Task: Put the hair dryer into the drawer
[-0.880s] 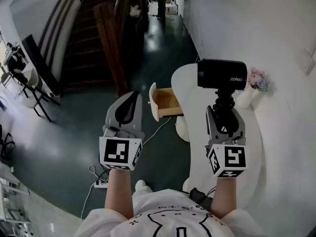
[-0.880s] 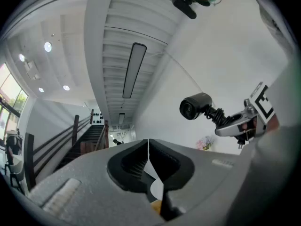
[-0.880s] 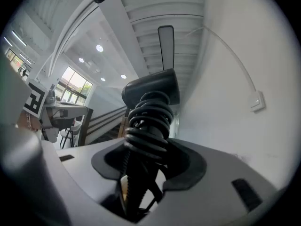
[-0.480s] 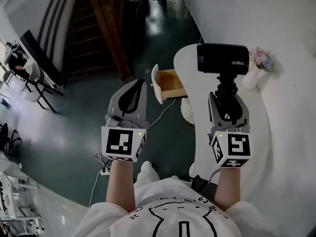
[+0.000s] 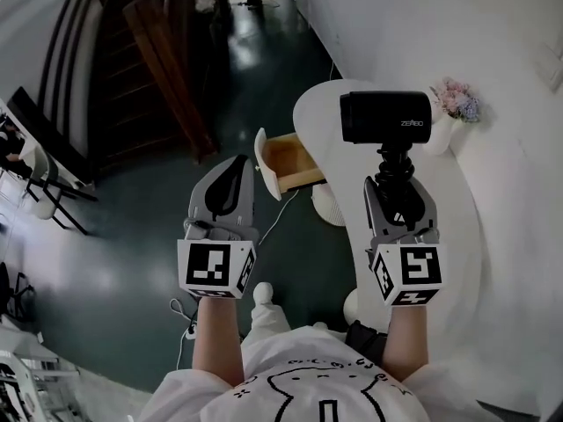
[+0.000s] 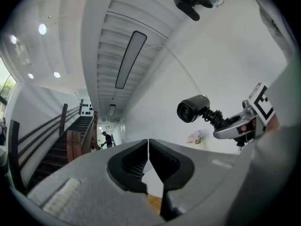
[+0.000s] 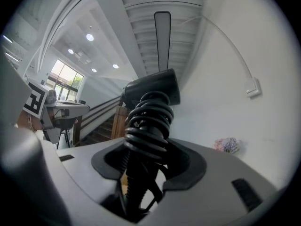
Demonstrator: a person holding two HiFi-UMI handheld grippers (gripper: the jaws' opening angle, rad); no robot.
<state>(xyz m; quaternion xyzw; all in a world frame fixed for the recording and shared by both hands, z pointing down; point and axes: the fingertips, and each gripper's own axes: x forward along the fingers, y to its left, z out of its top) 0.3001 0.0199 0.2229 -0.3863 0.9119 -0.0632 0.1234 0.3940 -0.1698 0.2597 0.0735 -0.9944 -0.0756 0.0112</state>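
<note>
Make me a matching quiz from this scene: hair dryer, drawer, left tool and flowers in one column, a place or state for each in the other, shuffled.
Things:
1. black hair dryer
2. light wooden drawer with a white front
3. grey left tool
4. pink flowers in a white vase

Places or states:
A. standing on the white rounded table
B. shut, with nothing between the jaws
C. gripped by its cord-wrapped handle in the right tool
D. pulled open

Pairs: 1-C, 2-D, 3-B, 4-A
</note>
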